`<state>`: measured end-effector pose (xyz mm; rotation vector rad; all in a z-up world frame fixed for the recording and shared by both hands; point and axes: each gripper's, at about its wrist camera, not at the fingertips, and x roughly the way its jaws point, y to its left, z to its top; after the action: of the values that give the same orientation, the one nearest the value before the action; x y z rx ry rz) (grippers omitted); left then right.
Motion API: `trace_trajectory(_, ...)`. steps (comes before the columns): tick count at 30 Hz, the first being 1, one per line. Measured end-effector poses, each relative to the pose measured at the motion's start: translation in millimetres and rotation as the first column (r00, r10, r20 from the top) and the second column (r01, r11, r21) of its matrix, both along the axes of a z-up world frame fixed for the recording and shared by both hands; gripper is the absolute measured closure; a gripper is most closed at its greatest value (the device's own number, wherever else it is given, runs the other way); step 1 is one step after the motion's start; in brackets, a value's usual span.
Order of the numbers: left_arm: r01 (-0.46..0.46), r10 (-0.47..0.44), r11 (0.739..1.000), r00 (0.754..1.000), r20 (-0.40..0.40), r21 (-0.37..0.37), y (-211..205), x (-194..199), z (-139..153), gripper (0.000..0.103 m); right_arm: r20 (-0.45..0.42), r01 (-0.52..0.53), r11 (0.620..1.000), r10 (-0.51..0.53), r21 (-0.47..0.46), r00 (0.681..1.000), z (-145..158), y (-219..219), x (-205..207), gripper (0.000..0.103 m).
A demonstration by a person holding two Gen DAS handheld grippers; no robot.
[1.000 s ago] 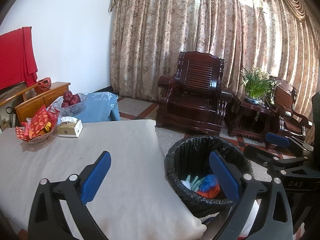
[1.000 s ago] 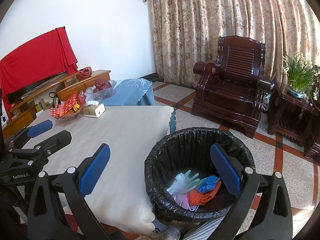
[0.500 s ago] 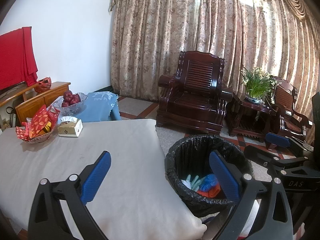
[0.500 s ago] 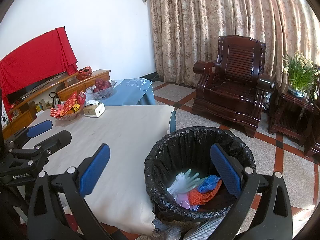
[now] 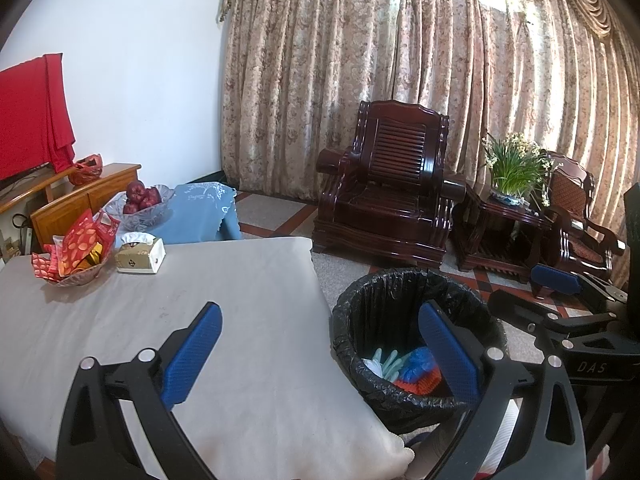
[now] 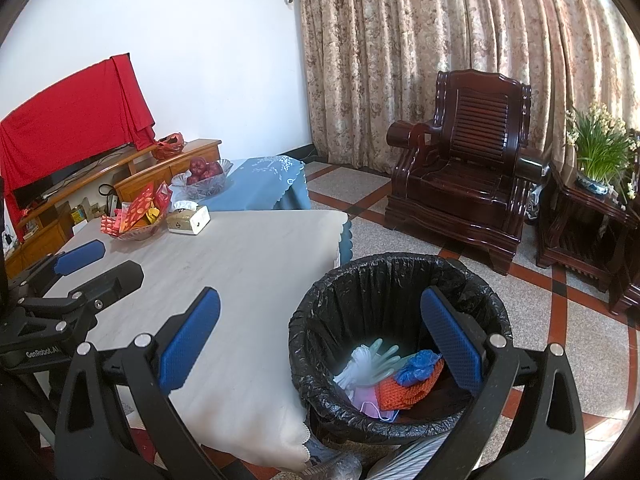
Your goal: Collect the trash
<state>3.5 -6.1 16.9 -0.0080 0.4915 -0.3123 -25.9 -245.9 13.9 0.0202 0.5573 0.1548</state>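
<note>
Two grippers hang in the air over the near end of a table [image 6: 256, 264] with a pale cloth on it. The left gripper [image 5: 320, 352] has its two blue pads spread wide apart, and nothing is between them. The right gripper [image 6: 320, 348] is just the same: wide open and holding nothing. It hangs right above the bin.

The trash bin [image 6: 396, 276] stands on the floor, just beside the corner of the table. It has a black bag inside it. The trash is down at the bottom of the bin. There is a pale see-through glove [image 6: 374, 362], a crumpled blue thing [image 6: 418, 366], an orange net [image 6: 404, 392] and a pink face mask [image 6: 370, 406]. They lie in a small heap, touching each other.

At the far end of the table sits a glass bowl of red and orange packets [image 6: 138, 210]. A tissue box [image 6: 188, 220] lies just beside it. Behind them, on a lower table with a blue cloth [image 6: 264, 184], is a glass bowl of red apples [image 6: 204, 172].

Across the tiled floor stands a big dark wooden armchair [image 6: 464, 176] in front of long flowery curtains [image 6: 400, 60]. Next to it, a green plant in a pot [image 6: 600, 152] sits on a dark side table. A red cloth [image 6: 72, 108] hangs over something against the white wall.
</note>
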Motion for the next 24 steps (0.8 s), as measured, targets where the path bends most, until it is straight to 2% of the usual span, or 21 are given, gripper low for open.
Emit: trace_trajectory(24, 0.004, -0.004, 1.0, 1.0, -0.009, 0.006, 3.6, -0.4, -7.1, 0.006, -0.007, 0.0, 1.0, 0.0, 0.001, 1.0, -1.4, 1.3, -0.4, 0.005)
